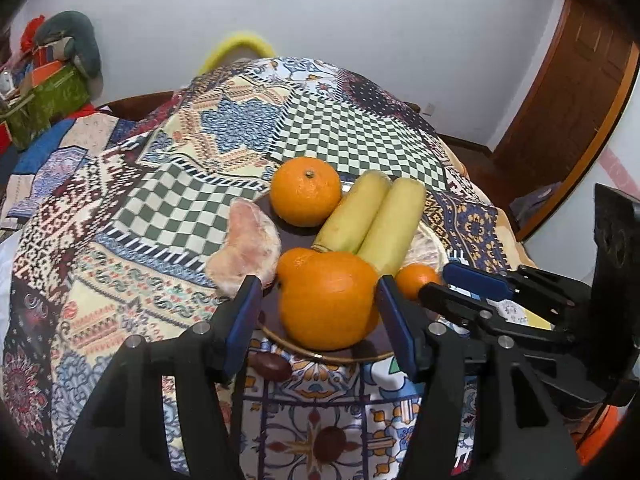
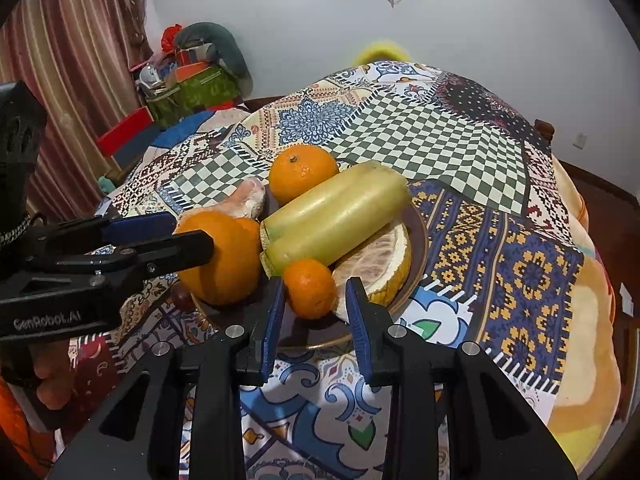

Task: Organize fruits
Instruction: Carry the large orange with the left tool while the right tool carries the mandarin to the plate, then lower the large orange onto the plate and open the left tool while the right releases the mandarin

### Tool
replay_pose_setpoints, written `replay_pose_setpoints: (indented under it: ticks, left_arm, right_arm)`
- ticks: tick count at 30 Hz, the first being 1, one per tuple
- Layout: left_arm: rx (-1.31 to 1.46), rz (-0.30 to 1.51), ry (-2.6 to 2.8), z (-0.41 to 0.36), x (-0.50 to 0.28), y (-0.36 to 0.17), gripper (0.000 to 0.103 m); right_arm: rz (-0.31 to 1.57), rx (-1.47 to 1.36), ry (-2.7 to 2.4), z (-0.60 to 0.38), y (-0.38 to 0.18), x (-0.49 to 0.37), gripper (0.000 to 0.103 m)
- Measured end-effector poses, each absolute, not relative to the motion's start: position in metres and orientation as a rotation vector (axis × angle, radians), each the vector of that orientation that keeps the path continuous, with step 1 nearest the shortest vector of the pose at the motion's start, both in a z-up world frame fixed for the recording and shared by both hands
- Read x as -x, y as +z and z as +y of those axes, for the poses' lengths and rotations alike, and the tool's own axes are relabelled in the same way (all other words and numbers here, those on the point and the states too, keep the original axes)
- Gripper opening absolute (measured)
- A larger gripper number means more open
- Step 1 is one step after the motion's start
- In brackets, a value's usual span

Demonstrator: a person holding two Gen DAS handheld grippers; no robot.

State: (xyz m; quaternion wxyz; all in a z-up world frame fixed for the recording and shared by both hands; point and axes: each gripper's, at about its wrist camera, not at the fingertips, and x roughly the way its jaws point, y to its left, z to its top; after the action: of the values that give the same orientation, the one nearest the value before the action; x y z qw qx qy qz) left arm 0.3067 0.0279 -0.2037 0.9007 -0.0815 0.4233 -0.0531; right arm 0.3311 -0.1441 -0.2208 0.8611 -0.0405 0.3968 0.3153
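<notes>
A dark plate (image 1: 352, 354) (image 2: 418, 236) on the patterned cloth holds a big knobbed orange (image 1: 328, 300) (image 2: 224, 256), a round orange (image 1: 306, 192) (image 2: 302, 172), two yellow bananas (image 1: 372, 216) (image 2: 332, 216), a small tangerine (image 1: 416, 278) (image 2: 310, 288) and pomelo pieces (image 1: 248, 244) (image 2: 380, 264). My left gripper (image 1: 314, 308) (image 2: 190, 234) is open with a finger on each side of the big orange. My right gripper (image 2: 314, 308) (image 1: 436, 282) is open around the small tangerine, jaws close to it.
A small dark red fruit (image 1: 272, 366) (image 2: 181, 295) lies on the cloth just off the plate's near rim. The table's right edge drops toward a wooden door (image 1: 560, 120). Cluttered boxes (image 2: 188, 88) stand at the far left by a curtain.
</notes>
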Motion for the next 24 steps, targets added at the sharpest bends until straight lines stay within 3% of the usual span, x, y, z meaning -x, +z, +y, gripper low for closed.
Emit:
replay_pose_setpoints:
  ticks: [15,24]
  left_arm:
    - [0.112,0.818,-0.030,0.044,-0.254,-0.173,0.059]
    - [0.104,0.845,0.005,0.060,-0.222,-0.184,0.059]
  right_arm:
    - [0.783,0.091,0.653,-0.151,-0.194,-0.297,0.035]
    - [0.817,0.110,0.688,-0.132,-0.207,-0.275,0.038]
